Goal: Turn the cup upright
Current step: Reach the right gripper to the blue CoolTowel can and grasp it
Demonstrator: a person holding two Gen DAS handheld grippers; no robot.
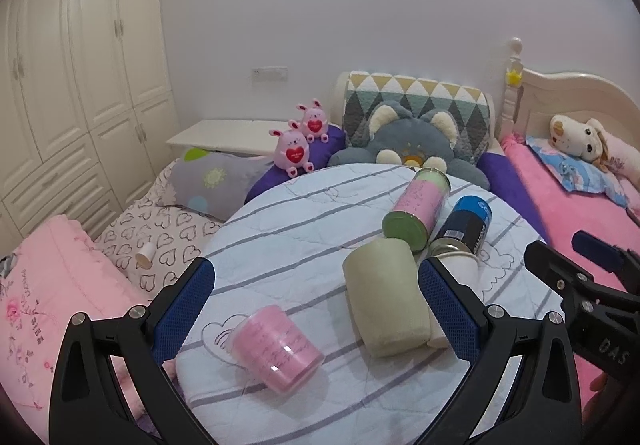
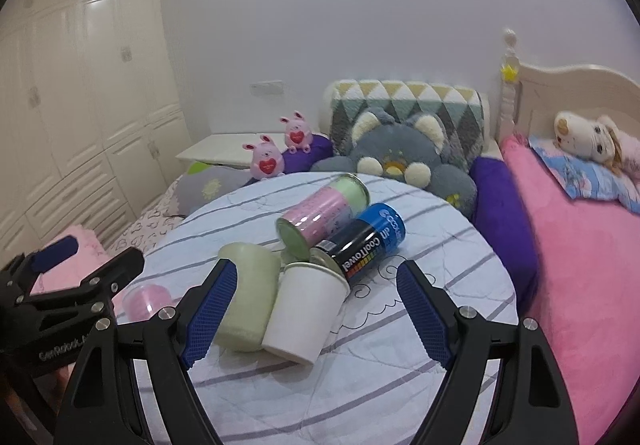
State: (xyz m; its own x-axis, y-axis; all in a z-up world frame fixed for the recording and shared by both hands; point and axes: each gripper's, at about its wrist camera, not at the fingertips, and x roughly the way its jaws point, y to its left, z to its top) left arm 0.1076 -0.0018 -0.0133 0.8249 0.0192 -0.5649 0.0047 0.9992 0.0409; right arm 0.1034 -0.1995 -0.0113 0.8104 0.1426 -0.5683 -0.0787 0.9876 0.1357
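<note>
So, both tools spread wide, nothing gripped yet; three cups lie tipped on the round striped table [image 2: 420,385].

Right gripper [image 2: 316,305] frames the white cup [image 2: 304,315], which touches the green cup [image 2: 248,293] and sits just under two cans [image 2: 340,229]. Left gripper [image 1: 316,309] has the pink cup [image 1: 280,349] betw. its fingers w/ open cloth around it. I'd start there, pinch mid-wall, swing the rim up. Table edge is near.

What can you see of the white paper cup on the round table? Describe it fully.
The white paper cup is plain and tapered, with a rolled rim. It lies tipped over on the striped tablecloth, base toward the camera. It touches the pale green cup beside it; its rim meets the blue-and-black can.
</note>
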